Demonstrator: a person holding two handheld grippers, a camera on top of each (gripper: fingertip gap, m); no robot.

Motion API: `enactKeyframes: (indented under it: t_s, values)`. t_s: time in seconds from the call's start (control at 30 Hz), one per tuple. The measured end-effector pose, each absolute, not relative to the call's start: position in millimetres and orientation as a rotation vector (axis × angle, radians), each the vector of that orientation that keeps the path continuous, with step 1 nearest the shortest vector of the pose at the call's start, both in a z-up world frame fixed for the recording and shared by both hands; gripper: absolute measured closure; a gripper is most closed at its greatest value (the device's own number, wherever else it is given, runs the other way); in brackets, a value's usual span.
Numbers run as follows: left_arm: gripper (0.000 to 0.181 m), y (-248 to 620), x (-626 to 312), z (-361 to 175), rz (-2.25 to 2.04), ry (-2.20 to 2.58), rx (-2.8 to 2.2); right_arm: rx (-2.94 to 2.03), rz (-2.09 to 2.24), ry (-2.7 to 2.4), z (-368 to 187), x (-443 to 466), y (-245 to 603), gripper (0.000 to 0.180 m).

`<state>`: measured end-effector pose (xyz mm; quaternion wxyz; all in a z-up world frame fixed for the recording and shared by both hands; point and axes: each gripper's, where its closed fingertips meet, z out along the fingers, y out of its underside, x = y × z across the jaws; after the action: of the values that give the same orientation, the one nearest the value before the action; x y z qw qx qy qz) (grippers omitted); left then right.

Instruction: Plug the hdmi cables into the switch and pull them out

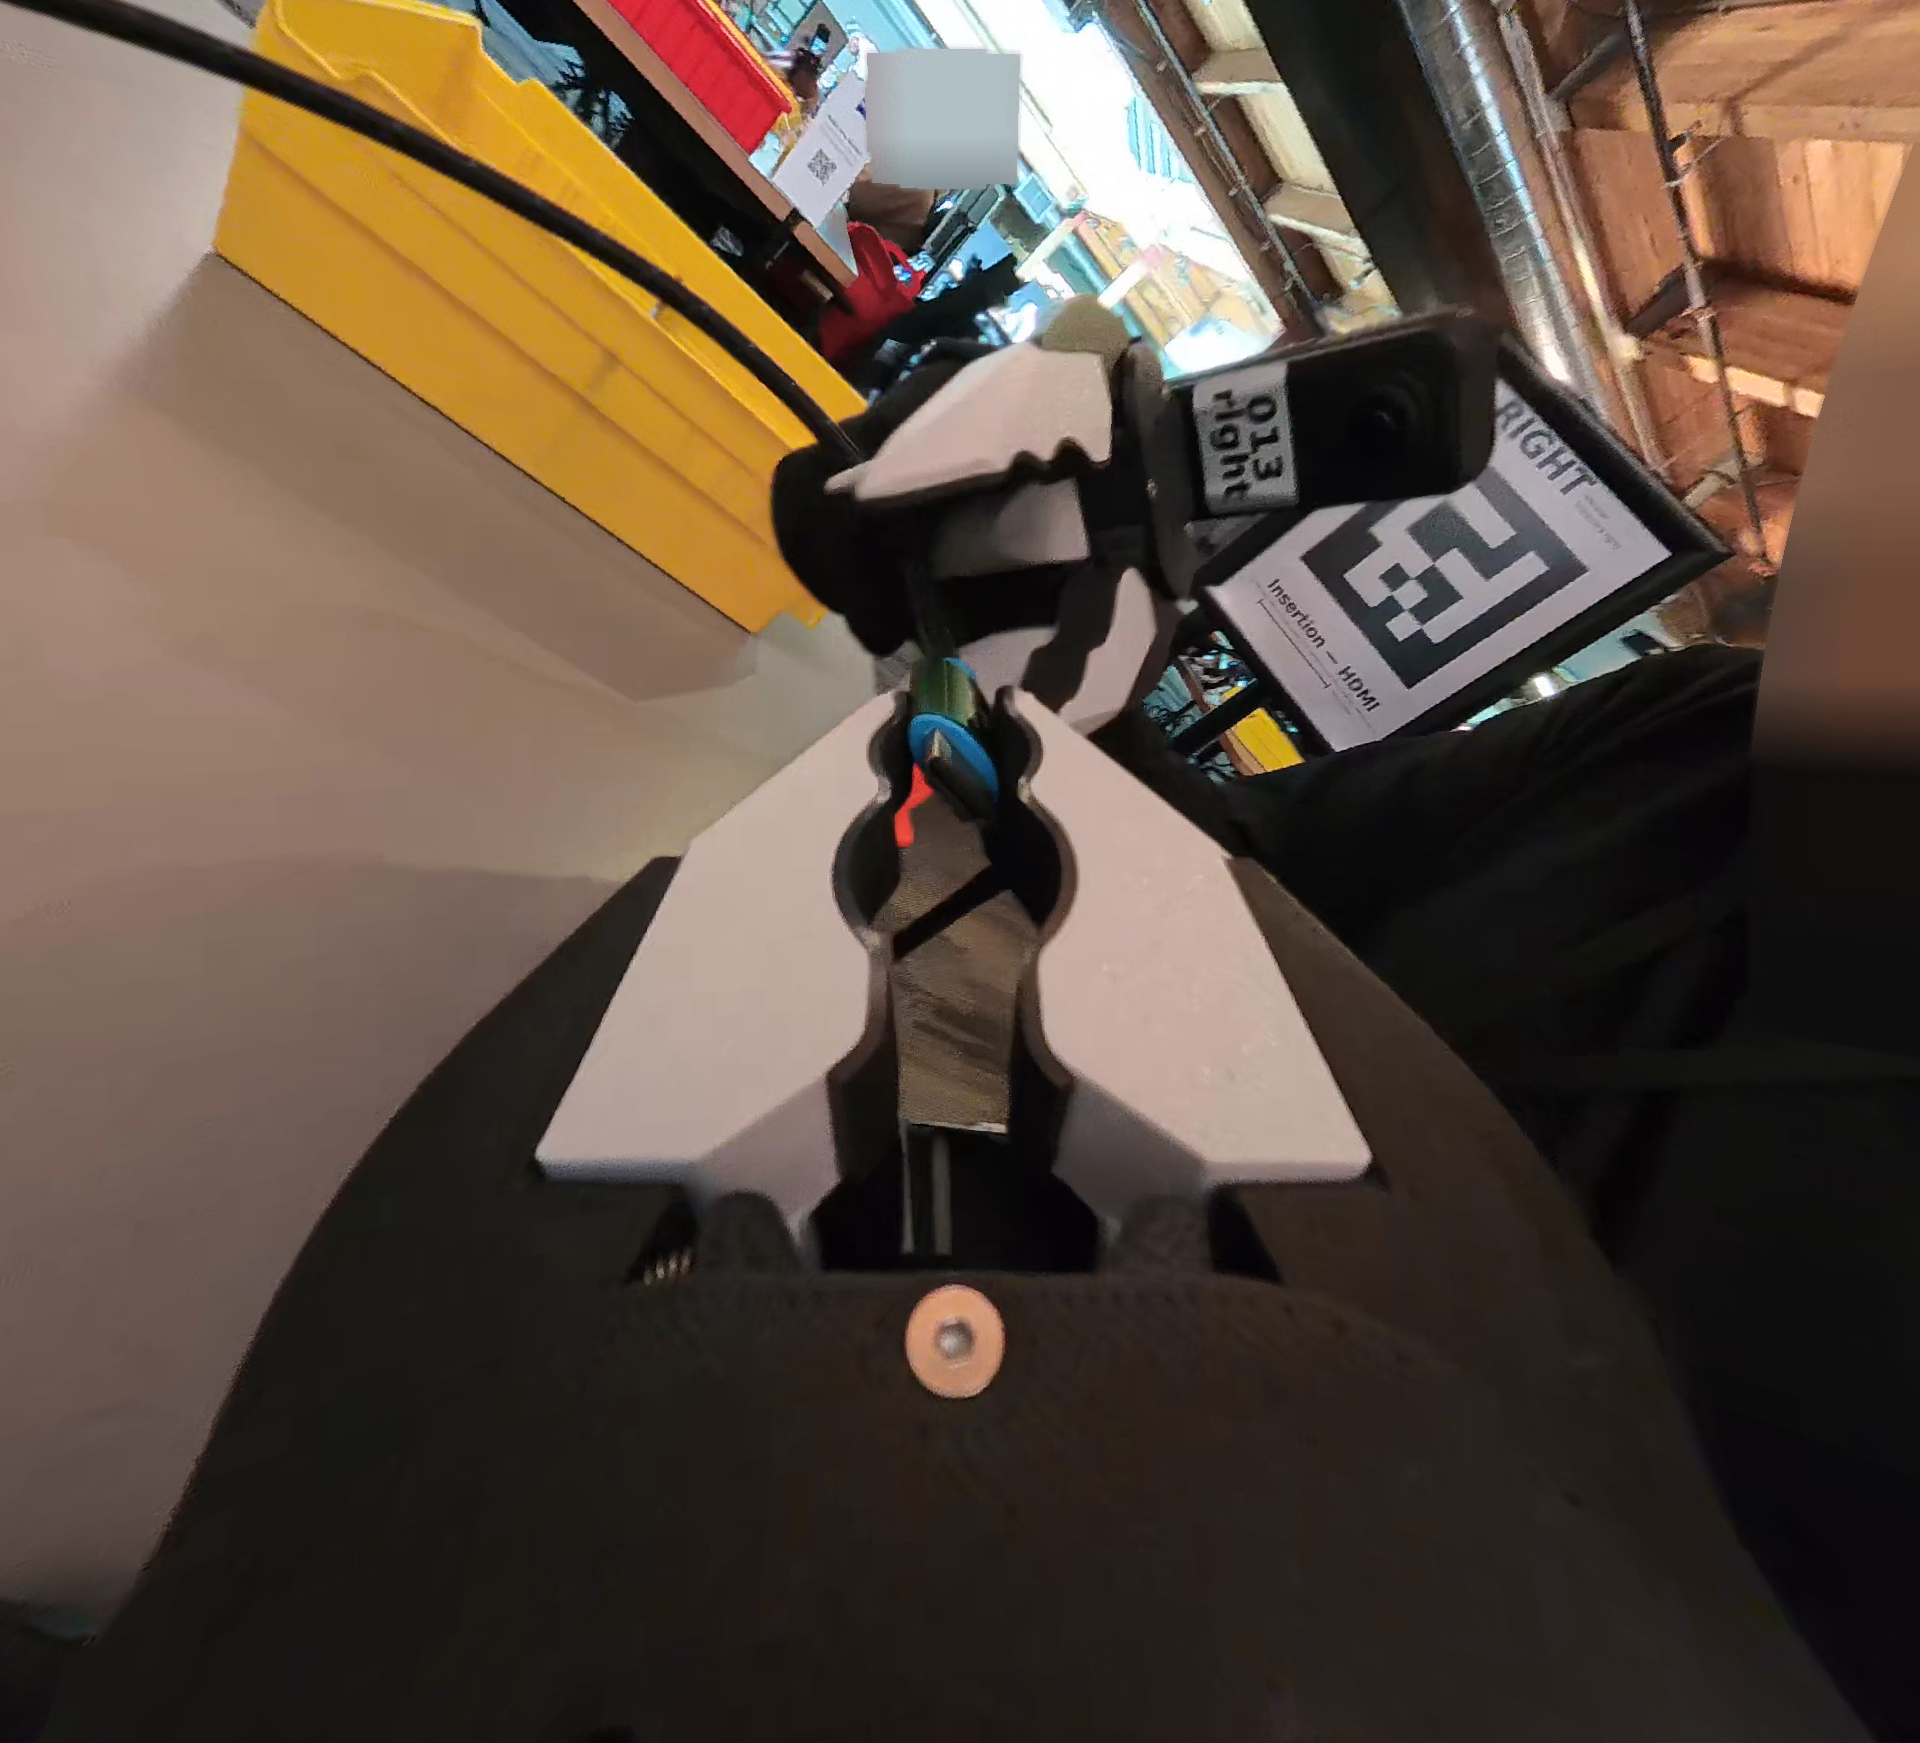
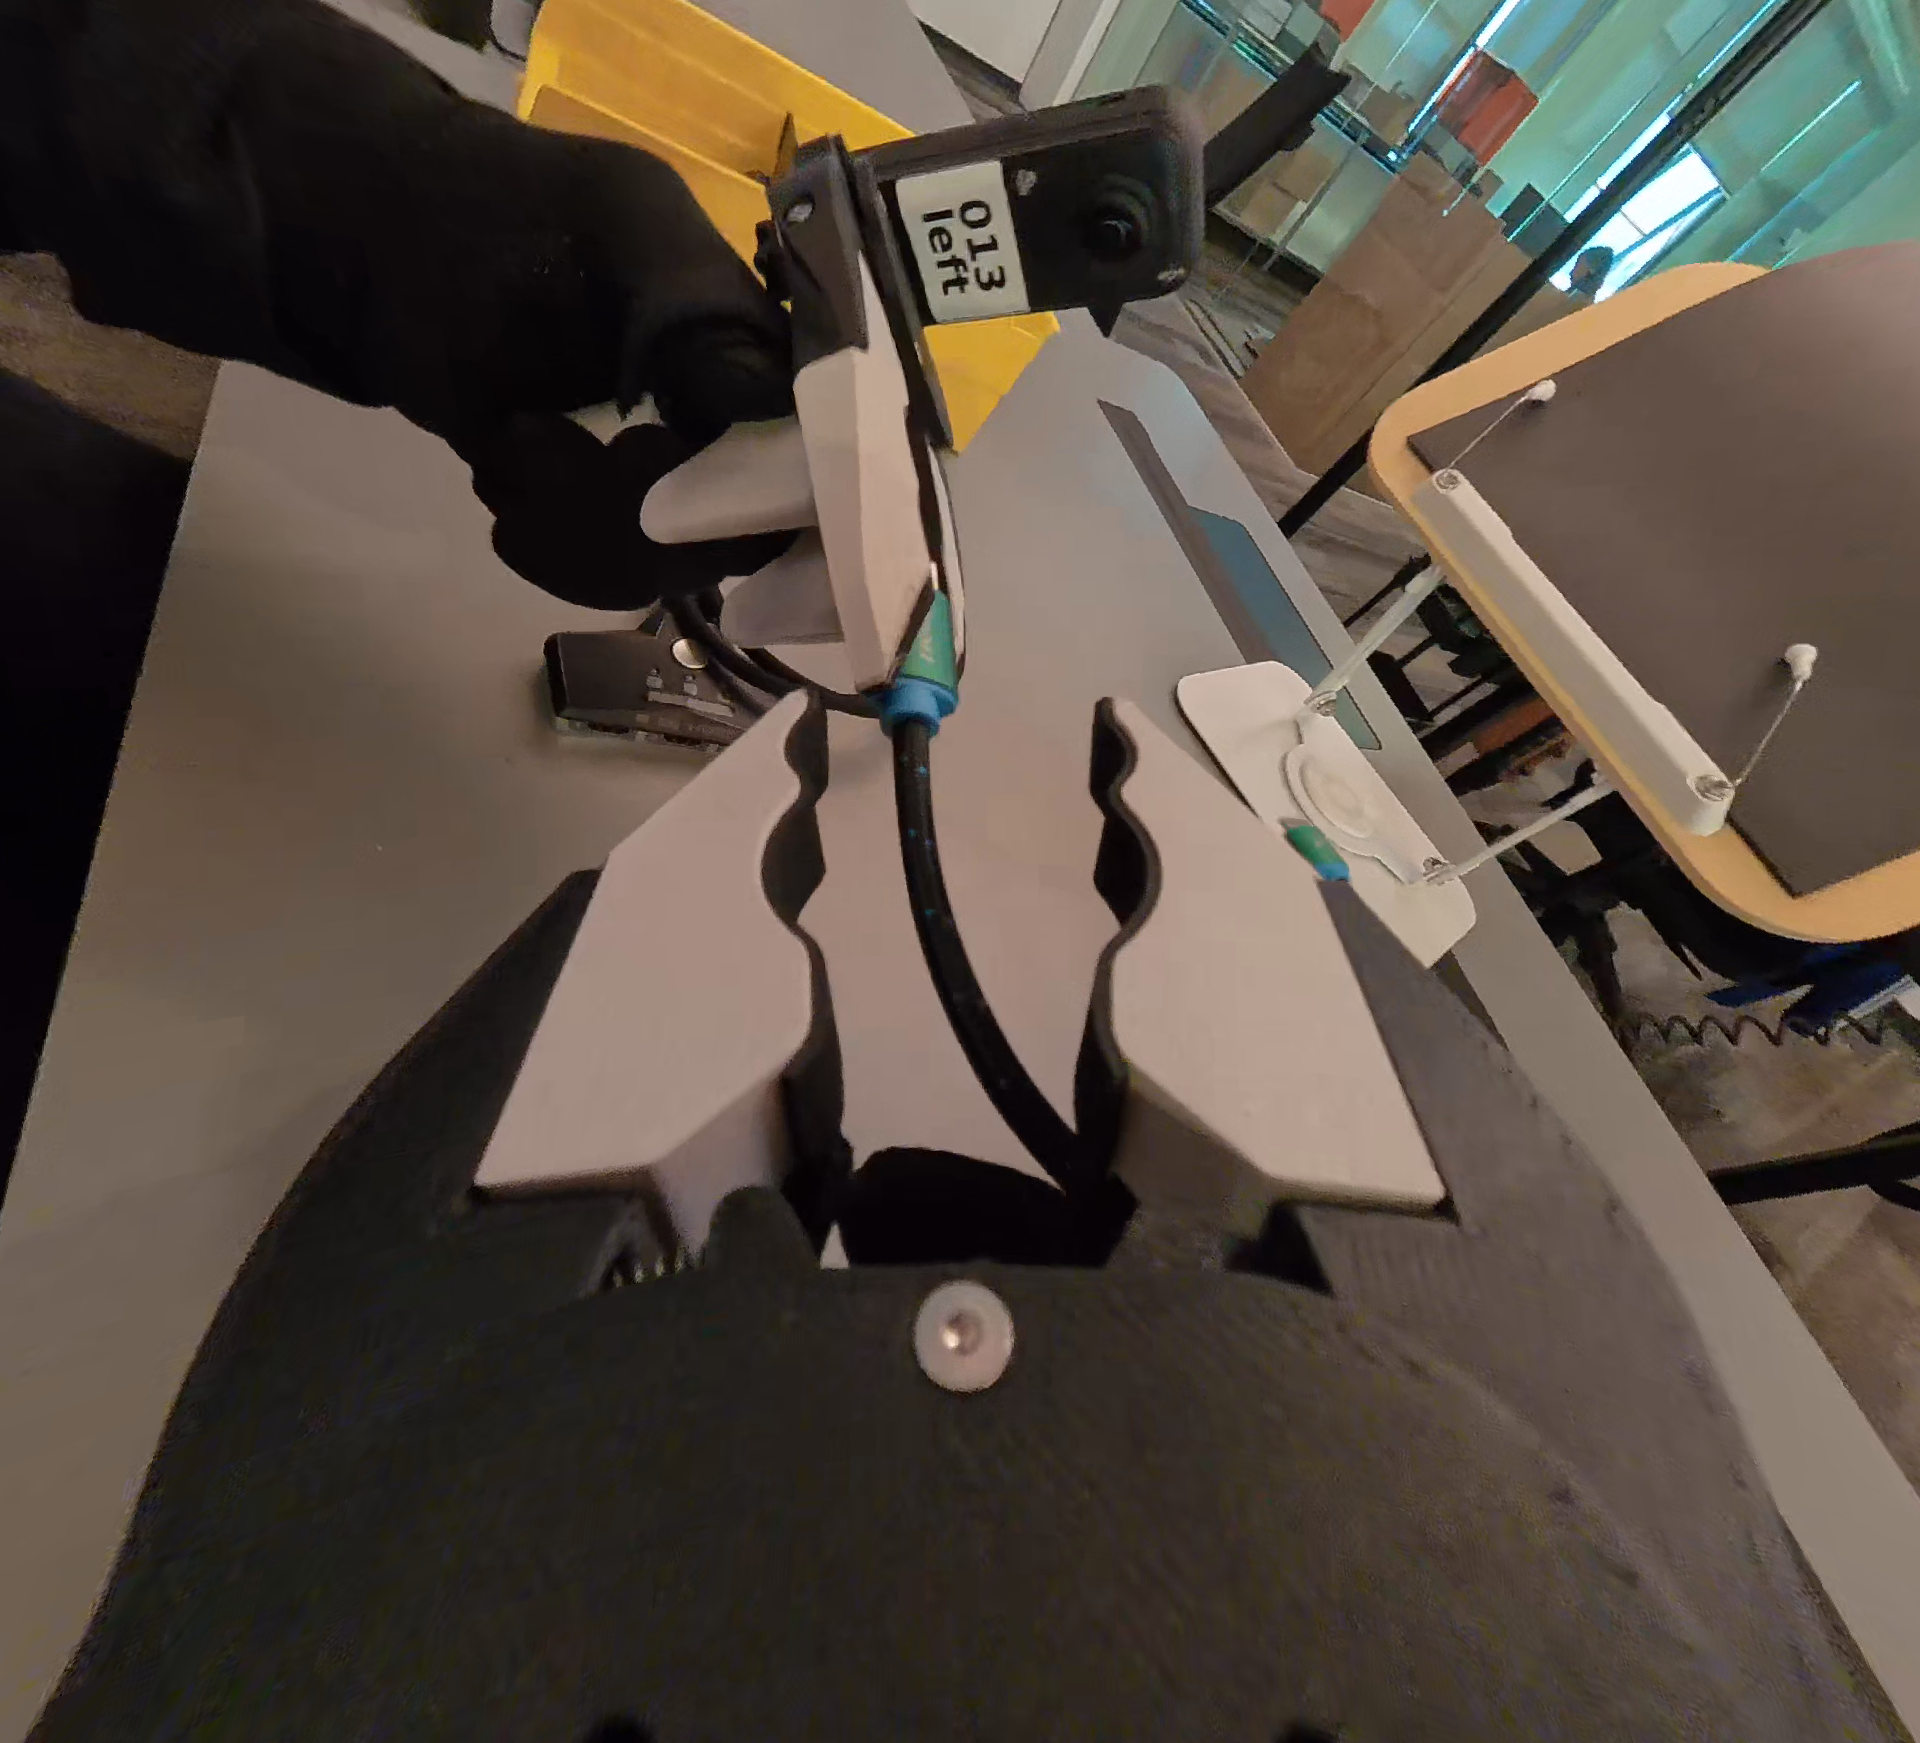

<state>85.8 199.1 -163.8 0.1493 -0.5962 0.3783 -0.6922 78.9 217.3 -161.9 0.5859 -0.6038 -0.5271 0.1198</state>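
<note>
My left gripper (image 2: 914,644) clamps the HDMI plug (image 2: 920,670).
Right gripper (image 2: 951,727) gapes around its cable (image 2: 940,914); both cameras wear white labels.

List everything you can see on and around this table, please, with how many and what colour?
HDMI cable: one, black with a blue and green plug end, plug clamped in the left gripper, cord running back between the right gripper's open fingers.
Switch: one, black, lying on the table with cords at it.
Table: one, grey.
Bin: one, yellow, at the table's far end.
Second bin: one, red, on a farther table.
Sign with a square pattern: one, black and white, framed.
White plate: one, at the table edge.
Gloved hand: one, black.
Left gripper: grey fingers, shut on the plug.
Right gripper: grey fingers, open.
</note>
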Motion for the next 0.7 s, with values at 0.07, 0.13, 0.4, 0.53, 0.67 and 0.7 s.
enactKeyframes:
  t_s: [0.07,0.13,0.4,0.53,0.67,0.7]
  values:
    - [0.168,204,85,-162,-1.954,1.074,-1.694,-1.358,0.352,-1.194,-143,83,208,0.140]
    - [0.169,211,81,-156,-1.965,1.036,-1.669,-1.301,0.428,-1.134,-118,90,198,0.140]
    - [0.168,216,76,-139,-1.950,1.040,-1.604,-1.630,0.723,-1.425,-197,88,159,0.140]
    - [0.169,205,78,-134,-1.965,1.095,-1.592,-1.584,0.742,-1.175,-197,77,204,0.109]
    - [0.169,196,81,-141,-1.983,1.136,-1.632,-1.336,0.812,-0.914,-149,74,223,0.106]
    - [0.169,196,82,-142,-1.996,1.134,-1.640,-1.314,0.834,-0.918,-147,71,220,0.101]
